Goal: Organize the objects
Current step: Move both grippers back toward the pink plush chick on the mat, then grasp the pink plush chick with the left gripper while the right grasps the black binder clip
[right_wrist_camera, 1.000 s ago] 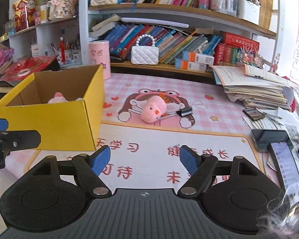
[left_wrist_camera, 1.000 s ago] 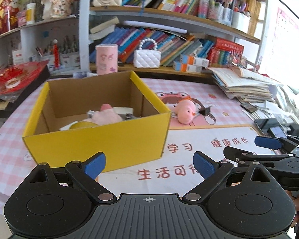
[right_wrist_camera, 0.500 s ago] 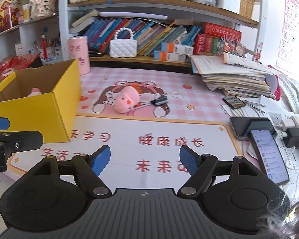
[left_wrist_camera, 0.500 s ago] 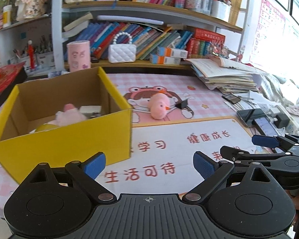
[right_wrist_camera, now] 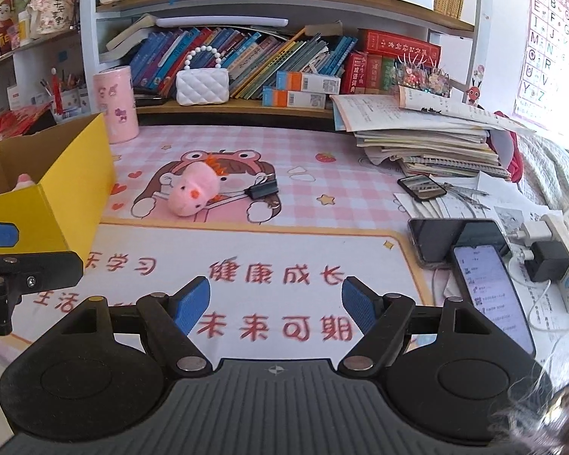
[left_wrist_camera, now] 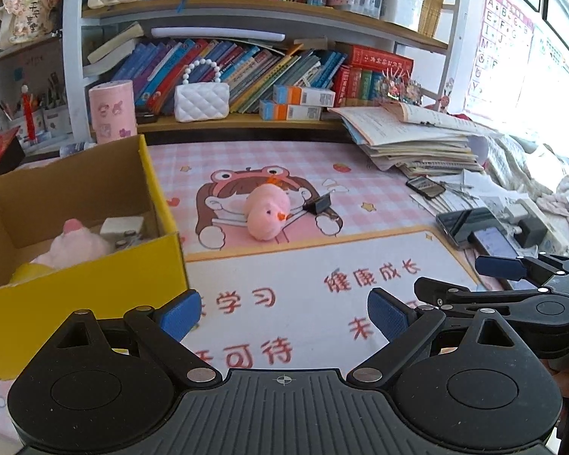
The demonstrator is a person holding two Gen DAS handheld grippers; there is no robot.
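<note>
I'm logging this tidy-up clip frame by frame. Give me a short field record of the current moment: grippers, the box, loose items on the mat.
left gripper: open, empty, above the mat
right gripper: open, empty, above the mat
yellow box: open top, at the mat's left side
box contents: pink plush toy, small white item beside it
pink plush: lying on the desk mat, outside the box
binder clip: black, just right of that plush
phones: at the mat's right edge, one screen lit

Bookshelf (left_wrist_camera: 246, 3), paper stack (left_wrist_camera: 417, 144), phones (right_wrist_camera: 489, 284)
</note>
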